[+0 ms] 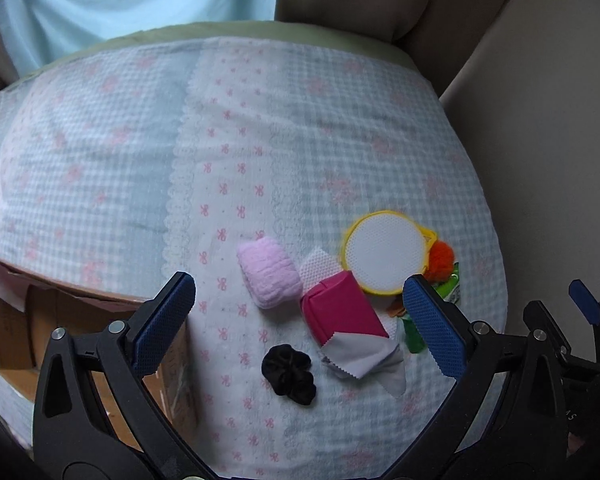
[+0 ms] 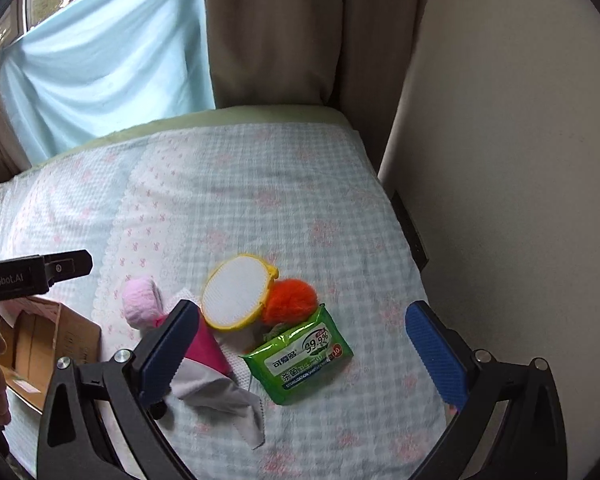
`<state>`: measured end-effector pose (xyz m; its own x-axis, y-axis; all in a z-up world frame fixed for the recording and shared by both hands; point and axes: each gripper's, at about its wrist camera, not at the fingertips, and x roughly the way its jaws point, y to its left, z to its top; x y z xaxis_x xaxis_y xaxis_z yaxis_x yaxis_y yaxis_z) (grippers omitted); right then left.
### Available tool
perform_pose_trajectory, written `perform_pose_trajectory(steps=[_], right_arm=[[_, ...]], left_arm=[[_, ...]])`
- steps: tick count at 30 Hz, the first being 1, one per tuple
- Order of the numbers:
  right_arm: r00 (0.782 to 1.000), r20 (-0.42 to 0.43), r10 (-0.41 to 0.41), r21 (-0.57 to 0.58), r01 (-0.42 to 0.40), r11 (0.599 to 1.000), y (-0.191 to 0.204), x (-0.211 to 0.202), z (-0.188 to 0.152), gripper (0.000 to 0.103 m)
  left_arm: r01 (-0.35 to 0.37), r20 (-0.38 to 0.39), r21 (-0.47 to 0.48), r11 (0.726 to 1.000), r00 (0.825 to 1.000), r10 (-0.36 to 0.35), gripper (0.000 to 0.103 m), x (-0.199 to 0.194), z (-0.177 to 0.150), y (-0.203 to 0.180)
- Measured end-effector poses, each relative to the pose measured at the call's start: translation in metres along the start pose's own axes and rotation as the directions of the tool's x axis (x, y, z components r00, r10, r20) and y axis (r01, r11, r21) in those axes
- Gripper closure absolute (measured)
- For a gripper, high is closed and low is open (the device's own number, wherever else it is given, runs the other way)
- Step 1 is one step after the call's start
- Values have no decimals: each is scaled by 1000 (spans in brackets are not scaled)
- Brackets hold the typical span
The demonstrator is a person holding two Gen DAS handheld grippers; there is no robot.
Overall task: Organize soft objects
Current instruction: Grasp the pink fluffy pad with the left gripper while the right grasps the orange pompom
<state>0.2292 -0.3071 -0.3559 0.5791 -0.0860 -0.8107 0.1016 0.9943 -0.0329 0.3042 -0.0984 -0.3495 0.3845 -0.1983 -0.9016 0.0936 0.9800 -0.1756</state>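
Note:
Soft items lie in a cluster on the bed. In the left wrist view I see a pink fluffy towel roll (image 1: 269, 273), a magenta packet (image 1: 342, 312), a grey cloth (image 1: 362, 356), a black scrunchie (image 1: 289, 374), a yellow-rimmed mesh pad (image 1: 384, 252) and an orange pom-pom (image 1: 442, 260). My left gripper (image 1: 300, 320) is open above them, empty. In the right wrist view a green wipes pack (image 2: 298, 360) lies beside the mesh pad (image 2: 236, 290), pom-pom (image 2: 292, 298) and towel roll (image 2: 140, 300). My right gripper (image 2: 300, 352) is open above the wipes, empty.
An open cardboard box (image 1: 32, 320) stands at the bed's left edge, also in the right wrist view (image 2: 40, 344). The checked bedspread (image 1: 260, 120) stretches far back. A wall (image 2: 520, 160) and curtains (image 2: 300, 32) bound the right and far sides.

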Motion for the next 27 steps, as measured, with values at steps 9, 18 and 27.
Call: perform_pose_trajectory(steps=[9,18,27], right_arm=[[970,-178,166,-208,-202,957,-8,108,-9,0],[918,-342,201,-356,-324,876,-1,183,-17,0],[910,-377,172,-429,-335,839,13,206,-15,42]], left_arm=[[-44,-131,-153,987,991,24,1,106,-3,28],[-81,-219,-244,966,975,26,10,164,-18,49],[-72,-250,-299,952,968,-5,50,193,-15,60]])
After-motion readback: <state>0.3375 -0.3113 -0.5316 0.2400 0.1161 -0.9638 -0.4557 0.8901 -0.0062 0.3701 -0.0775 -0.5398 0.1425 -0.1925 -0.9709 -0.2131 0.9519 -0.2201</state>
